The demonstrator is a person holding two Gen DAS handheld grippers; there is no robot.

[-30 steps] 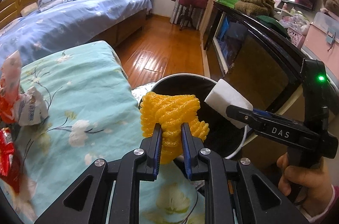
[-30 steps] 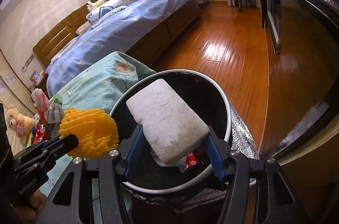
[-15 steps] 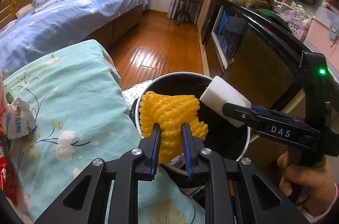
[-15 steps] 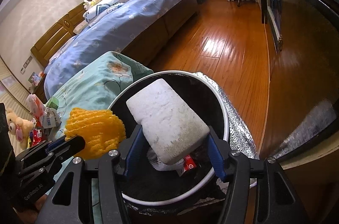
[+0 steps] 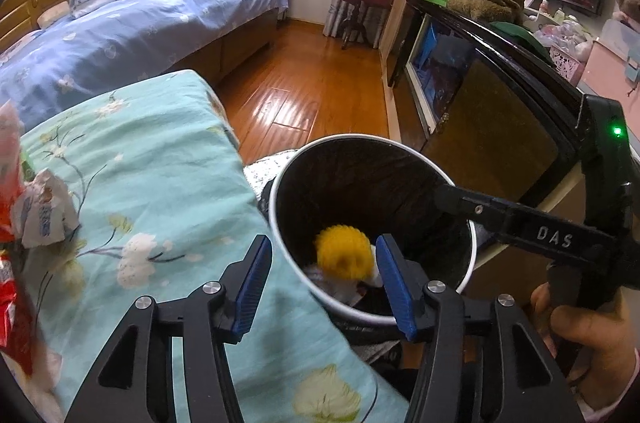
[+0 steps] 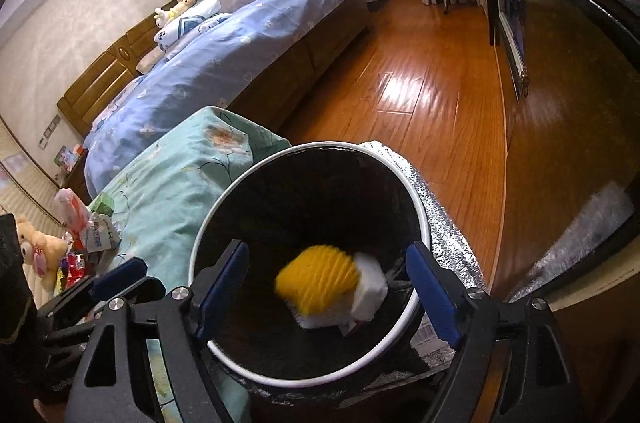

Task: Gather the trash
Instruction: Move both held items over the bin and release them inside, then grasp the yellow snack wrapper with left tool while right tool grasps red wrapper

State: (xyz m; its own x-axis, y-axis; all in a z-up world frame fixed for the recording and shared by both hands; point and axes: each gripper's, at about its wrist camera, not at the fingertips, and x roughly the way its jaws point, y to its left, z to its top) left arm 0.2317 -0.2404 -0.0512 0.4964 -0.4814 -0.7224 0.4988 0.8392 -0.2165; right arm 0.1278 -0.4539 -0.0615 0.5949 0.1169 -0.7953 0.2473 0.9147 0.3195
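Observation:
A black-lined trash bin with a white rim (image 5: 288,167) (image 6: 416,207) stands on the floor beside a bed with a teal flowered cover (image 5: 140,159) (image 6: 172,179). Inside the bin, blurred, are the yellow foam net (image 5: 344,253) (image 6: 318,277) and the white foam block (image 6: 370,287). My left gripper (image 5: 320,265) hangs over the bin's near rim, jaws opening, nothing between its blue pads. My right gripper (image 6: 326,287) is above the bin, jaws opening and empty; it also shows at the right of the left wrist view as right gripper (image 5: 520,219), held by a hand (image 5: 588,339).
Crumpled wrappers (image 5: 44,211) (image 6: 98,231) and red packets (image 5: 8,287) lie on the teal cover at the left. A dark cabinet (image 5: 500,111) stands right of the bin. Silver foil (image 6: 444,219) lies by the bin. A blue bed (image 5: 120,35) and wooden floor (image 5: 312,79) are behind.
Both grippers opened. The yellow foam net left the left gripper and the white foam block left the right gripper; both dropped into the bin.

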